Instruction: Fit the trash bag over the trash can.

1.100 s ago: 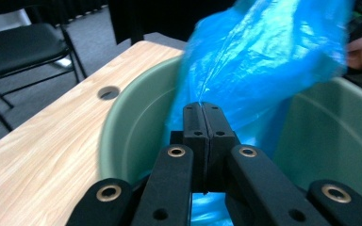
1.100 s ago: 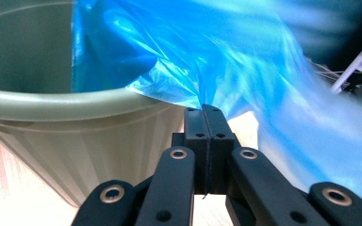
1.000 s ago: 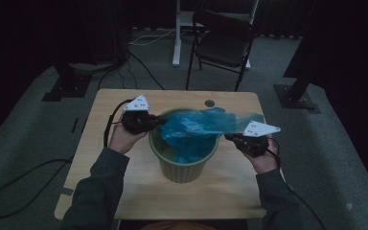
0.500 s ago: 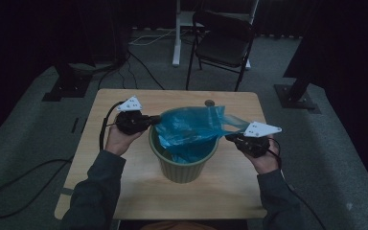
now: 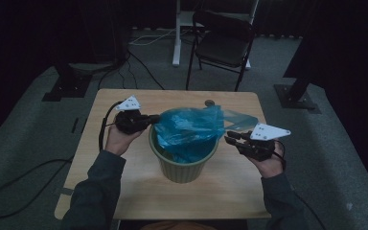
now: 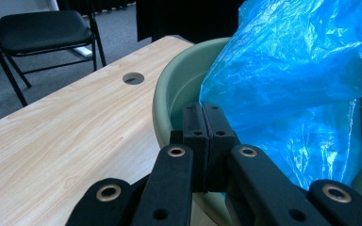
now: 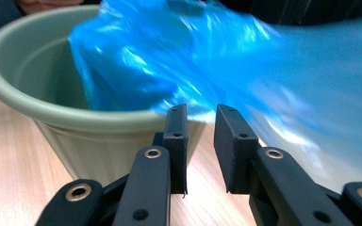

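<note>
Over the green bin [image 5: 184, 165] on the tabletop [image 5: 139, 191], the left hand-held gripper [image 5: 149, 119] pinches the blue bag [image 5: 189, 129] shut-jawed, while the right hand-held gripper [image 5: 231, 139], jaws just opening and empty, sits beside it, a chair [image 5: 223, 43] beyond.

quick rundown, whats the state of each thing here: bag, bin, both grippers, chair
blue plastic bag: partly down in the bin, top bunched and spilling over the rim toward the right
green bin: upright on the table
left hand-held gripper: jaws shut, pinching the bag's edge at the rim
right hand-held gripper: jaws have just been opening, nothing between them
folding chair: unfolded, standing beyond the table
</note>
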`<state>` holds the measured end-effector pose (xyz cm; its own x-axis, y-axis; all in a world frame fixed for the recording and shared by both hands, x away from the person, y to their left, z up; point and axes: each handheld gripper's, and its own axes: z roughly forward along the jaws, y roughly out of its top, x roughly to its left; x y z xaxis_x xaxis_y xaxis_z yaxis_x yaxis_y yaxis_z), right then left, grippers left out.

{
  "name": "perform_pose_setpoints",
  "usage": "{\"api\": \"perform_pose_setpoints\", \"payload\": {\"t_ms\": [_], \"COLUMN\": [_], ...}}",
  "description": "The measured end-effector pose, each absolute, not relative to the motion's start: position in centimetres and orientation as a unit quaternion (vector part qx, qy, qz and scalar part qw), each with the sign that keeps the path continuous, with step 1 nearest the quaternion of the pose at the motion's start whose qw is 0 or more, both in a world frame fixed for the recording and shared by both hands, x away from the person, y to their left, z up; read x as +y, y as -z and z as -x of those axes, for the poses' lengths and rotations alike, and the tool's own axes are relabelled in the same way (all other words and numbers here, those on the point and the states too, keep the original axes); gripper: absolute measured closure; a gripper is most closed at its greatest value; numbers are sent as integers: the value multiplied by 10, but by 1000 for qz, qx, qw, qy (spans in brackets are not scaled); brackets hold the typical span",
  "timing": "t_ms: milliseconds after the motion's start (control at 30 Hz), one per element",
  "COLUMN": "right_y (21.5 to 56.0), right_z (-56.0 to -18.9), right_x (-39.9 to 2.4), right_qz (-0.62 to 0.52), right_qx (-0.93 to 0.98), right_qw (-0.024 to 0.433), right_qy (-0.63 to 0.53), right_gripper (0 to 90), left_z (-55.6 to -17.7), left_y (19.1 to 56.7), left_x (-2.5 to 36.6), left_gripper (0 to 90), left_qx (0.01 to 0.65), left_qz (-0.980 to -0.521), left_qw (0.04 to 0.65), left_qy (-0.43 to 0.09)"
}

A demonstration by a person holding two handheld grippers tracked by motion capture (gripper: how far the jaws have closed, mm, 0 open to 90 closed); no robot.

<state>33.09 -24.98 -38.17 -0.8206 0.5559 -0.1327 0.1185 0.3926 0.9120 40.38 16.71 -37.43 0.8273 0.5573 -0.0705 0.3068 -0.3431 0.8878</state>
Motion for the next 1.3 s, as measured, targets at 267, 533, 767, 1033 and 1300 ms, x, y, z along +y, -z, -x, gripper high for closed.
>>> {"api": "perform_pose_setpoints", "payload": {"t_ms": [267,533,767,1033,1300], "right_y": [369,363,356,358,364], "right_z": [-329,-335,-345,-360,-363], "right_x": [-241,-228,-217,-206,-206], "right_qz": [-196,-193,-203,-218,-230], "right_qx": [797,792,794,805,819], "right_qw": [228,243,260,268,252], "right_qy": [-524,-526,-511,-483,-461], "right_gripper": [755,754,629,571,869], "left_z": [-404,-404,-404,-403,-401], "left_y": [376,376,376,377,379], "left_x": [167,166,165,165,170], "left_gripper": [897,896,896,896,882], "left_qx": [267,265,264,262,259], "left_qz": [-810,-812,-812,-811,-808], "left_qw": [507,505,506,508,516], "left_qy": [-122,-124,-123,-122,-120]}}
